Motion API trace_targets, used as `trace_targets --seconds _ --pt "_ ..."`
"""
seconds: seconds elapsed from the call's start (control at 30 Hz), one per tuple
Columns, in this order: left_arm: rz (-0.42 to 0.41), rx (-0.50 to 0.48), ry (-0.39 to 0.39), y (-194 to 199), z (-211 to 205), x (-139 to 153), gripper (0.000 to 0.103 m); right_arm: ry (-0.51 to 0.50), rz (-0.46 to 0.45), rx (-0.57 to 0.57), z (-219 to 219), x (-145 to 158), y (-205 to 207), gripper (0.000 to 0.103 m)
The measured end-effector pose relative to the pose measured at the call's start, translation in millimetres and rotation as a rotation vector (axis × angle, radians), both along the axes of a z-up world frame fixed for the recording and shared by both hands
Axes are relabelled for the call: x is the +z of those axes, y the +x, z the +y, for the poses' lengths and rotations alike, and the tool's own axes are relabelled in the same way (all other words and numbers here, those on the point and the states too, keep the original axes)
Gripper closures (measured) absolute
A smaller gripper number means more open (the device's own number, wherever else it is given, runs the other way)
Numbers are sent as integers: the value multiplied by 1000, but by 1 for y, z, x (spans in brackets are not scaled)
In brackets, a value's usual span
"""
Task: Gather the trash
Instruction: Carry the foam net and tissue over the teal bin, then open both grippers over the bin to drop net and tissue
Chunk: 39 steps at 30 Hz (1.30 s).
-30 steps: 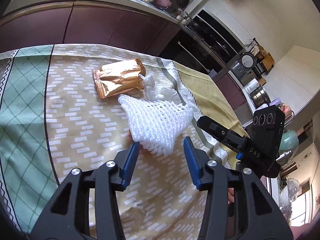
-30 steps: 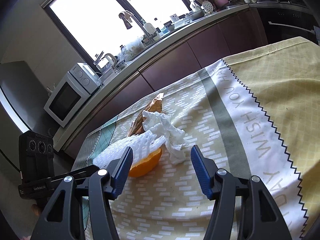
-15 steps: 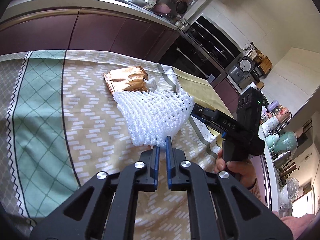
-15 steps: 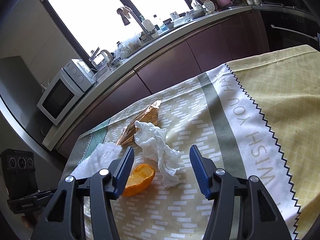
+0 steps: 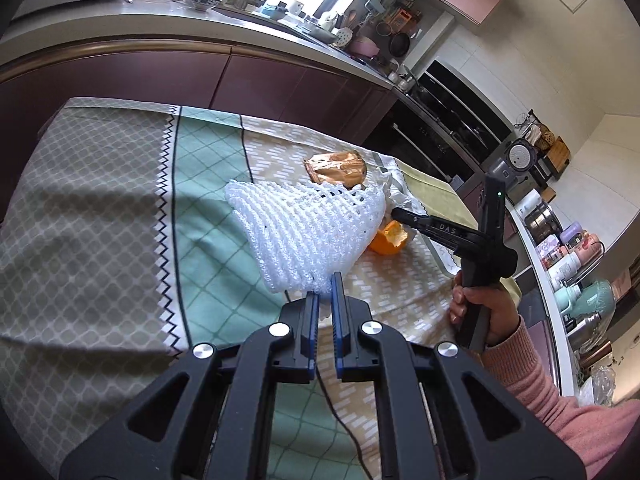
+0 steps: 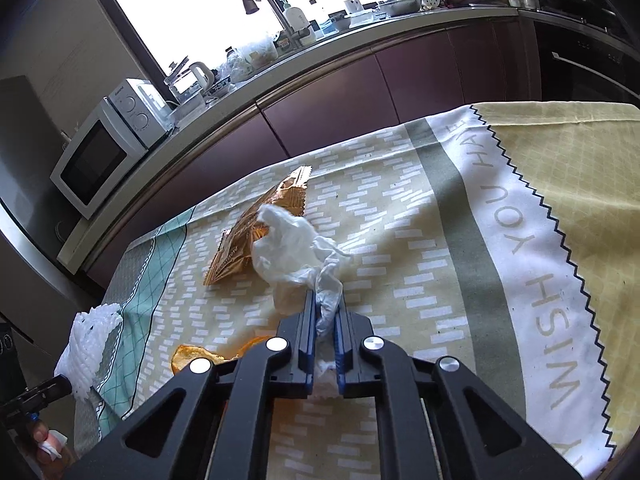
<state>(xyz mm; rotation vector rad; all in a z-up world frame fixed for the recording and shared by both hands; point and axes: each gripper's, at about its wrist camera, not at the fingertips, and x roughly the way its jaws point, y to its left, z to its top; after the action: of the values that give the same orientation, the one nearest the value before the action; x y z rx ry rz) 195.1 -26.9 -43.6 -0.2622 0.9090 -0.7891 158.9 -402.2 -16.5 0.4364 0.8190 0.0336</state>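
Note:
My left gripper [image 5: 325,294] is shut on a white foam fruit net [image 5: 304,236] and holds it lifted over the tablecloth; the net also shows at the left of the right wrist view [image 6: 90,344]. My right gripper [image 6: 325,312] is shut on a crumpled white tissue [image 6: 294,254]. A golden snack wrapper [image 6: 256,228] lies behind the tissue and shows in the left wrist view [image 5: 336,166]. An orange peel [image 5: 389,238] lies on the cloth, partly hidden under my right gripper [image 6: 200,356].
The table is covered by a patterned tablecloth [image 6: 500,240] in green, beige and yellow bands. A kitchen counter [image 6: 320,40] with a microwave [image 6: 104,148] runs behind the table. Bottles and jars [image 5: 568,256] stand at the right.
My left gripper has lifted the foam net up and back to the left, uncovering the orange peel. My right gripper has moved in and shut on the tissue.

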Motion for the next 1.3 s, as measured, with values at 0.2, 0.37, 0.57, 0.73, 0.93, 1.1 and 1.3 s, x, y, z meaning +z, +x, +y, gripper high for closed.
trace_targets --seconds 0.2,0.37,0.57,0.73,0.93,1.1,1.3 --pt "-35 57 19 -12 42 7 97 -50 -70 -21 4 26 -20 97" --pt "-63 117 42 -27 81 13 97 -27 -139 80 34 55 -35 97" --pt "-77 231 63 -42 142 17 97 11 -192 308 116 79 -39 97" --pt "-76 340 66 -50 202 17 97 66 -187 491 190 84 -27 97" --pt "-57 465 104 -59 266 10 97 68 -152 676 281 77 -10 97" --pt "-8 533 180 -60 301 -10 97 48 -115 791 348 67 5 97" --pt "65 575 226 -50 323 -41 97 29 -41 865 412 48 22 97"
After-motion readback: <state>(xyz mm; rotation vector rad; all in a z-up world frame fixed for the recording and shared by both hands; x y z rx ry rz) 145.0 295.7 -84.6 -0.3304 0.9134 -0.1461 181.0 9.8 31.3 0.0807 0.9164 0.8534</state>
